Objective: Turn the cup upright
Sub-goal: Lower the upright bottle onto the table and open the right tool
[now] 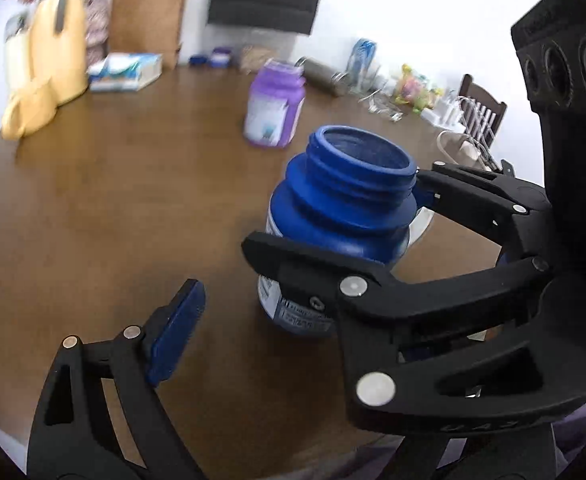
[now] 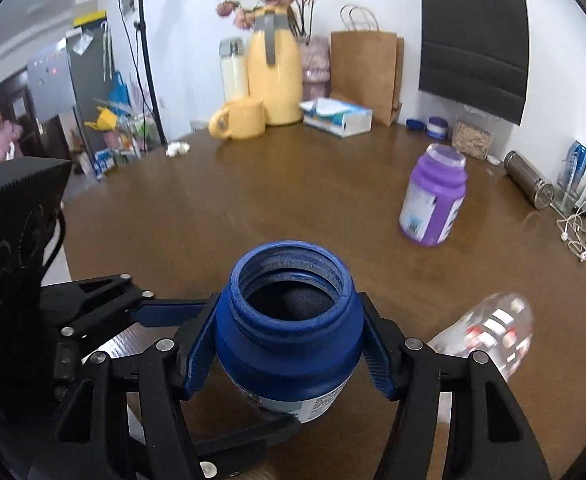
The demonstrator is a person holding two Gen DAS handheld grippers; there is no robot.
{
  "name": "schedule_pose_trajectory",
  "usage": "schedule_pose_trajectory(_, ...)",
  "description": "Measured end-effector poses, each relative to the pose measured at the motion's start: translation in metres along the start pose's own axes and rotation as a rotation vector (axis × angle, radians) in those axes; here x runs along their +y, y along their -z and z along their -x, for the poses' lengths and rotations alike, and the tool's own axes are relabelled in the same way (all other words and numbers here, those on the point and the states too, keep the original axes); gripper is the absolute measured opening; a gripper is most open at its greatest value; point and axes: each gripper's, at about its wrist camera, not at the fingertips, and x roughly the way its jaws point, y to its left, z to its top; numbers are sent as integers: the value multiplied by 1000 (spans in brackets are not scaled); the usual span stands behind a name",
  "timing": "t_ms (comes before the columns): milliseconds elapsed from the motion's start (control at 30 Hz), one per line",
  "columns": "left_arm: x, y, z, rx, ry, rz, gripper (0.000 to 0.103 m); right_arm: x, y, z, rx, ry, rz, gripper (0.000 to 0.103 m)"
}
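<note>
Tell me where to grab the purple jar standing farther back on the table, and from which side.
Take the purple jar around its straight labelled body below the stepped shoulder, coming in level from the near side, with the fingers on its left and right. It stands upright with bare table around it; the narrower neck gives less hold.

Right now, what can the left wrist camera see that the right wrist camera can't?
Only the left wrist view shows the wooden chair beyond the table's far edge. Only the right wrist view shows the grey fridge and a person in pink by a doorway. Both show the blue jar upright with its mouth open, clamped by the right gripper, plus the purple jar, the yellow jug and the brown paper bag on the brown table.
</note>
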Motion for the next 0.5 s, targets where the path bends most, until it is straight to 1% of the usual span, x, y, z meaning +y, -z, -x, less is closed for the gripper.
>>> schedule_pose_trajectory(100,7,12,5,-3,-9,13,88,1,8,-3,7,14,-4,68)
schedule_pose_trajectory(167,14,17,5,-4,-28,30,93,3,11,-4,12,46,0,74)
schedule_pose_trajectory(233,20,21,6,0,-46,56,93,6,10,-5,12,64,6,79)
schedule_pose_trajectory(267,22,21,7,3,-51,71,93,7,9,-3,7,66,8,79)
schedule_pose_trajectory(433,27,24,22,-44,-100,118,95,9,7,22,-50,79,14,80)
schedule_pose_trajectory(500,27,24,31,-58,-121,121,96,9,6,38,-80,81,15,85)
